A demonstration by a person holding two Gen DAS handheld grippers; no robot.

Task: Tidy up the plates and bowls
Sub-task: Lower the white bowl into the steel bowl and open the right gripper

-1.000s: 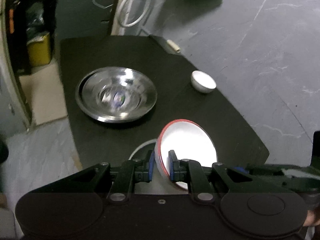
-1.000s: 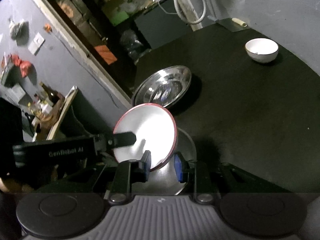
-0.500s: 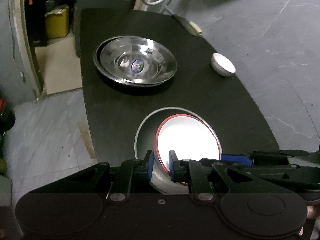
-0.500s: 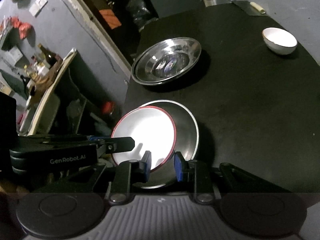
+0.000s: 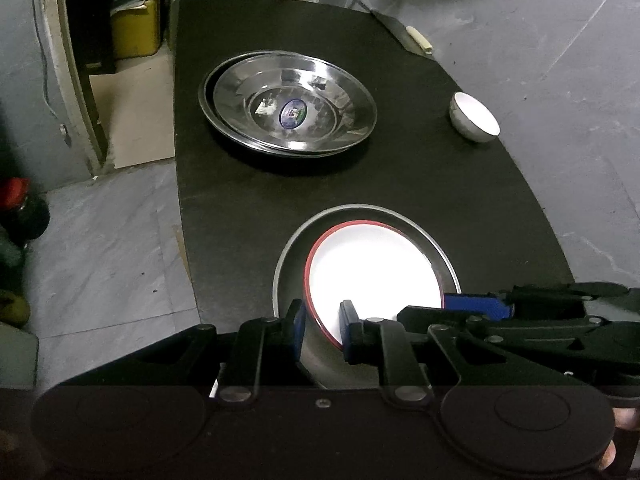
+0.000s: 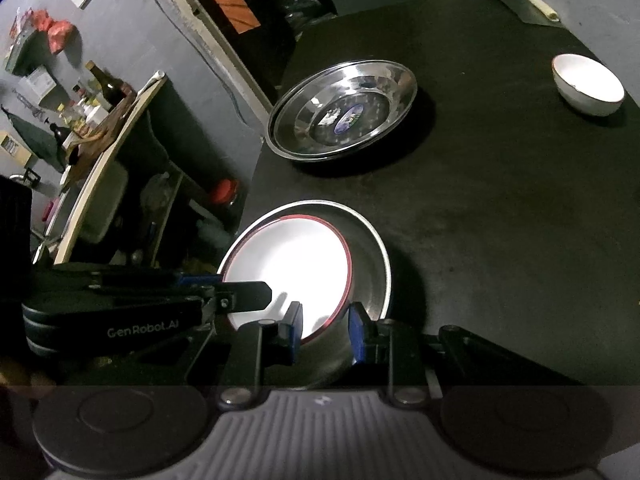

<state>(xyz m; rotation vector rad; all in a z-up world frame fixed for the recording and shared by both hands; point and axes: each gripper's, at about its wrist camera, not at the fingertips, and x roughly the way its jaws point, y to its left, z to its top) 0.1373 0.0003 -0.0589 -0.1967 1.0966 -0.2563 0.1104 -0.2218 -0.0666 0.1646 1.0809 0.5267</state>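
A white plate with a red rim (image 5: 374, 272) lies in a steel plate (image 5: 436, 246) at the near edge of the black table (image 5: 400, 176). It also shows in the right wrist view (image 6: 292, 264), inside the steel plate (image 6: 370, 248). My left gripper (image 5: 322, 328) straddles the red rim's near edge, jaws slightly apart. My right gripper (image 6: 325, 330) straddles the rim from the other side, jaws wider than the rim. Stacked steel bowls (image 5: 290, 108) sit farther back. A small white bowl (image 5: 474, 118) stands at the right.
The table's left edge drops to a grey tiled floor (image 5: 100, 248). A knife with a pale handle (image 5: 418, 38) lies at the far right corner. A cluttered shelf with bottles (image 6: 92, 108) stands left of the table.
The red-rimmed plate has come down from tilted upright to lying flat in the steel plate. Both grippers' jaws have widened slightly around its rim.
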